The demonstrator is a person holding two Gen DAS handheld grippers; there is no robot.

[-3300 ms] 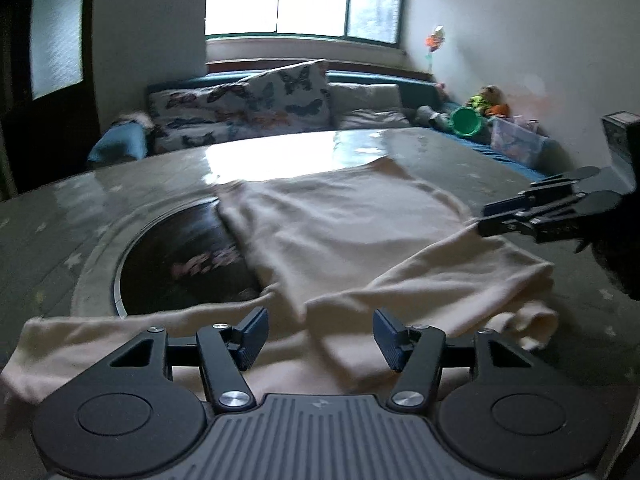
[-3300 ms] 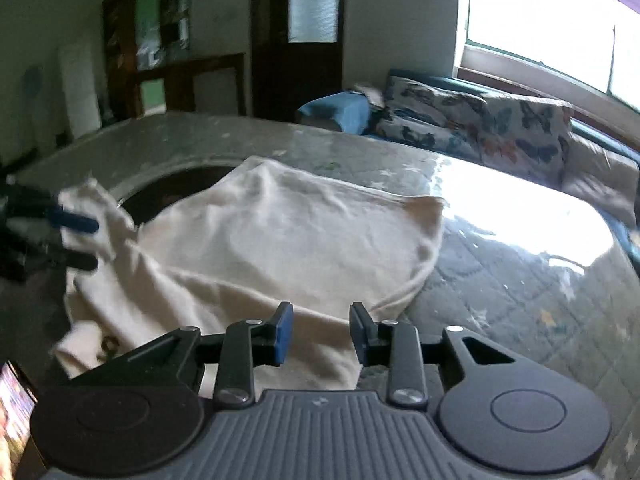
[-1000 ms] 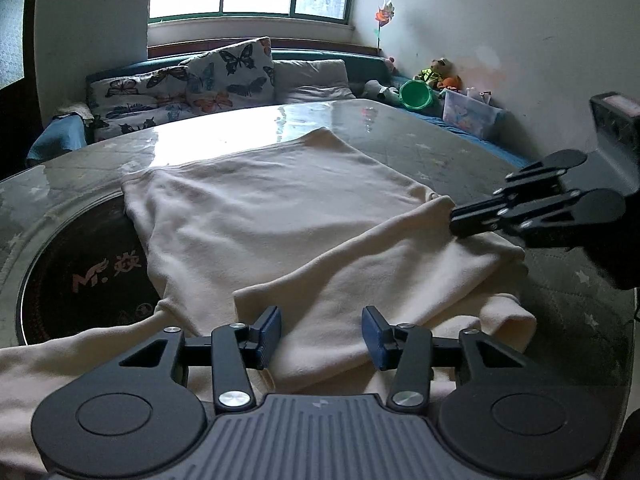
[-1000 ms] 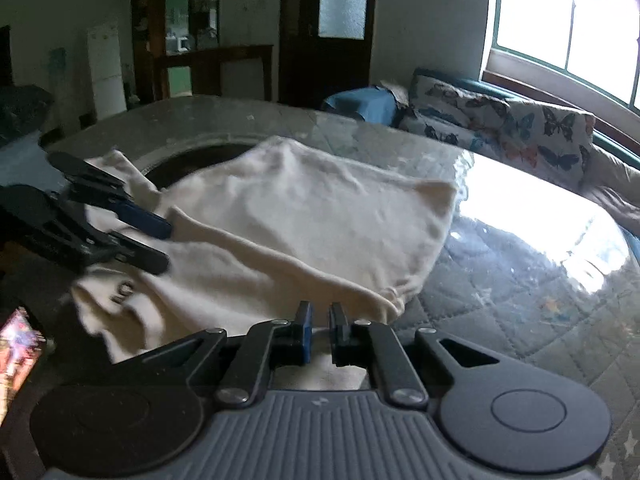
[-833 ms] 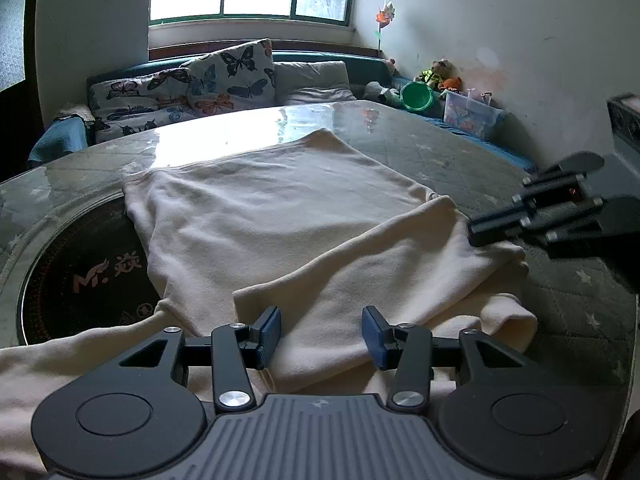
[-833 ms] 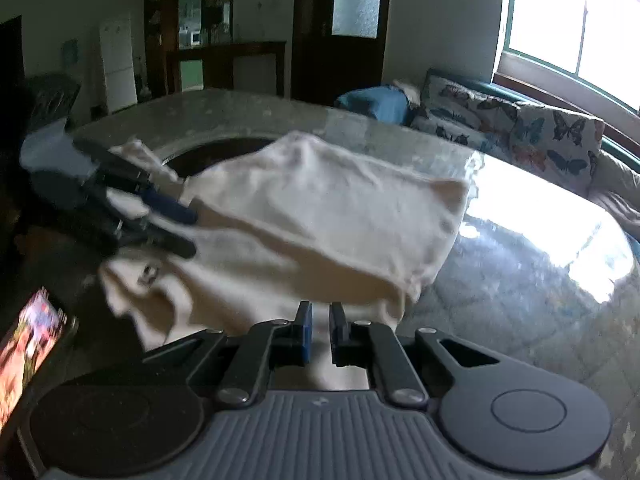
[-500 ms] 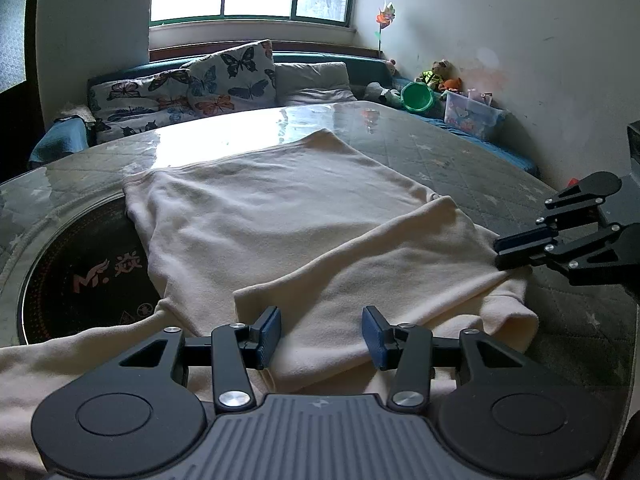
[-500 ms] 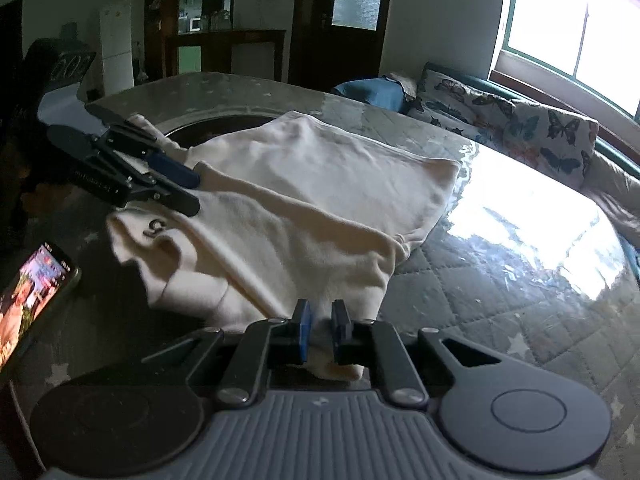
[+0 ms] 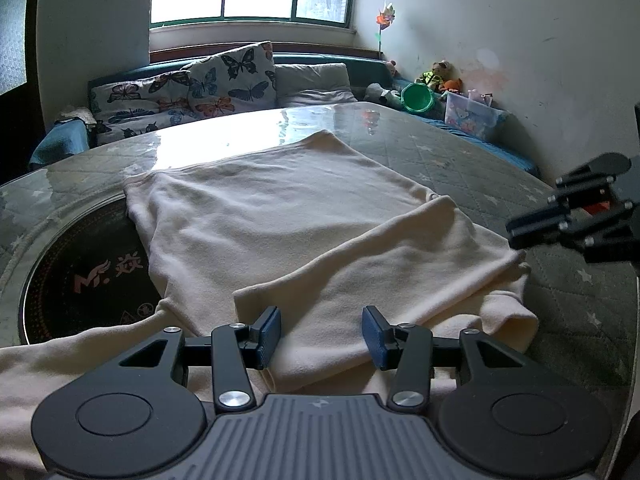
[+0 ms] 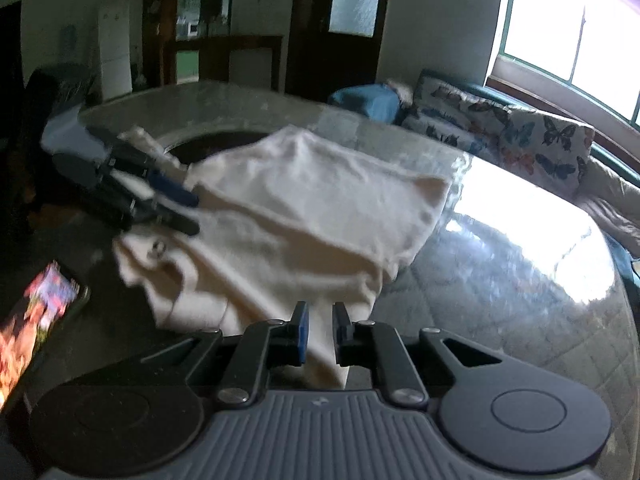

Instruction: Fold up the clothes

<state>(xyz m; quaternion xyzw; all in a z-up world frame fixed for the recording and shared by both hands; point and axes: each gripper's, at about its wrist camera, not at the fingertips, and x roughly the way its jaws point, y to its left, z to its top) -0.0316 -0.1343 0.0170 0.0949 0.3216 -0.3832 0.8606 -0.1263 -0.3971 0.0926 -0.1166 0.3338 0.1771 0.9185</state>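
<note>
A cream garment (image 9: 280, 224) lies spread on the glass-topped table (image 9: 460, 168), with one part folded over its near right side. My left gripper (image 9: 320, 334) is open and empty, low over the garment's near edge. My right gripper (image 10: 319, 334) is shut on the garment's near sleeve end (image 10: 320, 344). In the left wrist view the right gripper (image 9: 516, 232) sits at the garment's right edge. In the right wrist view the left gripper (image 10: 192, 212) is at the garment's left side.
A dark round inset (image 9: 80, 276) sits in the table under the garment's left part. A lit phone (image 10: 36, 320) lies near the table edge in the right wrist view. A sofa with butterfly cushions (image 9: 224, 84) and toys (image 9: 420, 96) stand beyond the table.
My right gripper, shut on the cloth, has pulled back to the right, drawing the folded part flatter. The left gripper has stayed open in place.
</note>
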